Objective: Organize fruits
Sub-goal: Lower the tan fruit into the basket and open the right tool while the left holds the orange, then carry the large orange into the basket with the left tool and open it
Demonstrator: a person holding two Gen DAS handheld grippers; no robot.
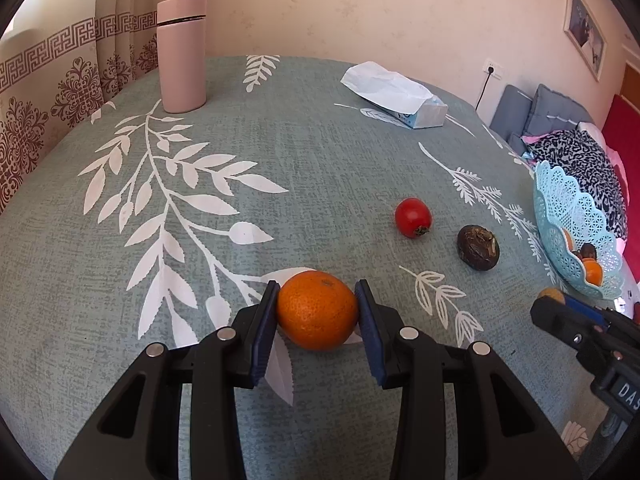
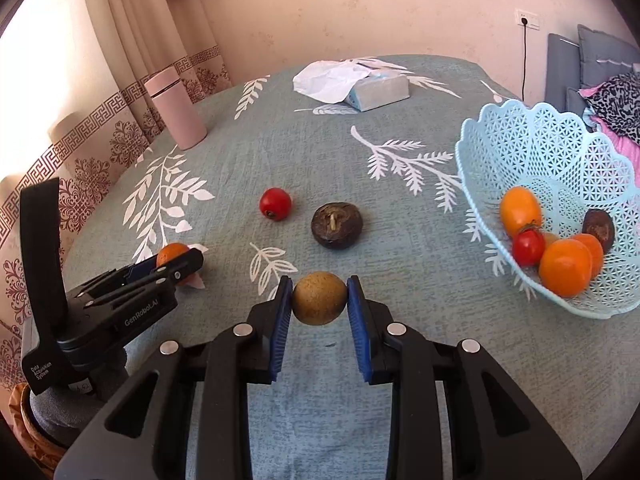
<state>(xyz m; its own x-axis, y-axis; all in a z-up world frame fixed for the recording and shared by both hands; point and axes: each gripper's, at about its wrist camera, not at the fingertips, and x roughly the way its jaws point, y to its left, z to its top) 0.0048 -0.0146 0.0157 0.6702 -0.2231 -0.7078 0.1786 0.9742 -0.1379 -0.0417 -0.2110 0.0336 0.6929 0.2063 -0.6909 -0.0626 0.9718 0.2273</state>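
Note:
My left gripper is shut on an orange mandarin, low over the cloth. My right gripper is shut on a small tan round fruit; it also shows at the right edge of the left wrist view. A red cherry tomato and a dark brown water chestnut lie on the cloth between the grippers and the basket. The light blue lattice basket at the right holds several orange, red and brown fruits.
A pink flask stands at the far left of the table. A tissue pack lies at the far edge. The grey leaf-print tablecloth covers the table. A curtain hangs left; cushions and clothes lie right.

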